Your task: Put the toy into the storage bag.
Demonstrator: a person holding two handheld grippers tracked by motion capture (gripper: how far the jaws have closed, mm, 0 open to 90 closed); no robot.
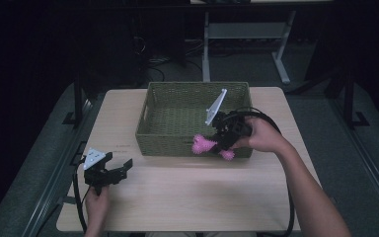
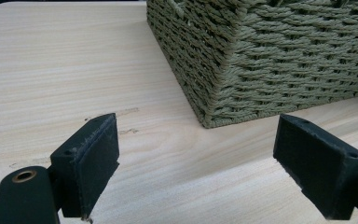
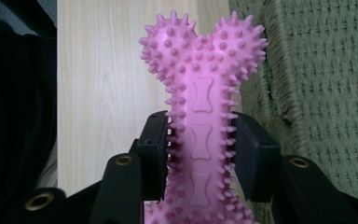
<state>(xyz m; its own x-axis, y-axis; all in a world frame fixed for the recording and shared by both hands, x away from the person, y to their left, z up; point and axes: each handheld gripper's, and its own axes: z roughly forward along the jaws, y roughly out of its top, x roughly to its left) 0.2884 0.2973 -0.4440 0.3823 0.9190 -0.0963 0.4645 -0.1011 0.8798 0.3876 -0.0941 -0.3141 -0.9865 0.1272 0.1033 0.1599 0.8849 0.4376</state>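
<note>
At the basket's front wall: my right gripper point(image 1: 218, 143) pinches the pink spiked bone toy point(image 3: 203, 116) by its shaft, beside the woven basket point(image 1: 168, 143).
Feel: I judge it light, rubbery, and springy.
Hold: mid-shaft, between knobs.
Left gripper point(image 2: 196, 163): spread, idle over the table point(image 2: 51, 70).

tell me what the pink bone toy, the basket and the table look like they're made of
Bone toy: likely soft rubber or plastic, matte pink, moulded with small spikes and embossed bone shapes.
Basket: woven cord or paper rope, dull olive green; twisted strands show in the left gripper view.
Table: pale wood or wood-look laminate, smooth, with a straight grain pattern.
</note>
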